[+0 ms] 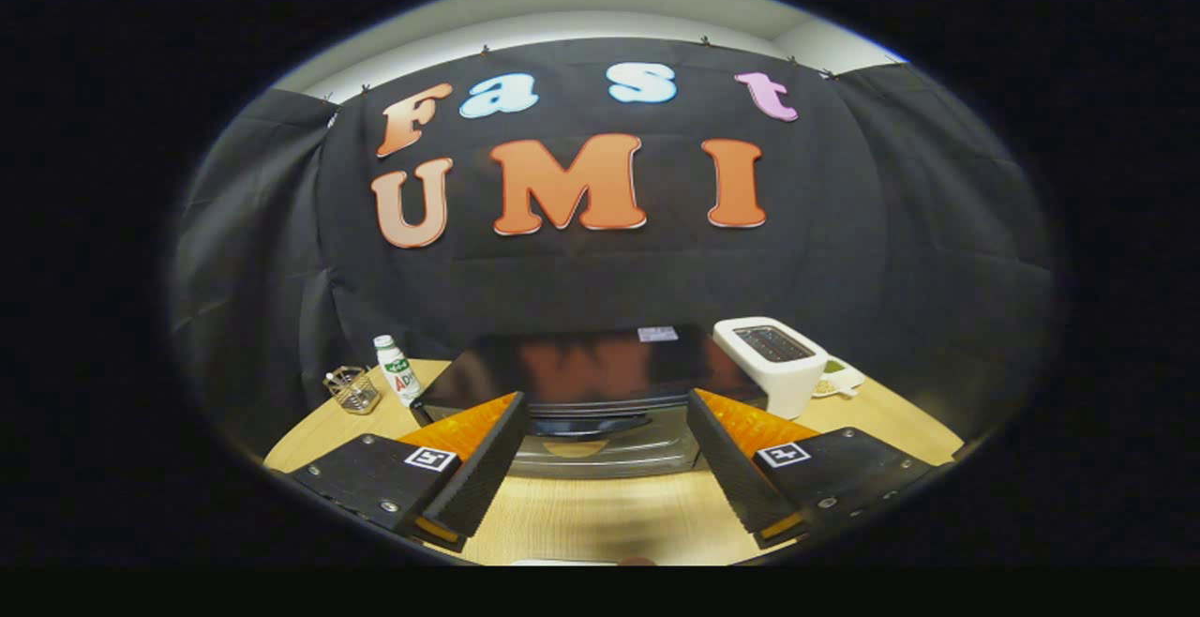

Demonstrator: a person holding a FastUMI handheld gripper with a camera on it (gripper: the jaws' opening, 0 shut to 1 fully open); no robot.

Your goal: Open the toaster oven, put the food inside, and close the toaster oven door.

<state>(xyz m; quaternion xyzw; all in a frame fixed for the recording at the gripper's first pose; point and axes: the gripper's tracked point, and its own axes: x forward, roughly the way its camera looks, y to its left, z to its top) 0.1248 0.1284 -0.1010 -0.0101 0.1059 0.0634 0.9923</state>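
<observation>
A black toaster oven [581,368] with a glossy top stands on the wooden table [600,519] just ahead of my fingers. Its glass door [609,453] looks shut, with the dark handle [586,425] across its upper part. My gripper [605,443] is open, its two fingers spread wide on either side of the door front and nothing between them. It hangs above the table, a short way in front of the oven.
A white pop-up toaster [776,364] stands right of the oven, with a small white dish [837,379] behind it. Left of the oven are a white bottle with a green label [397,370] and a small wire basket [352,389].
</observation>
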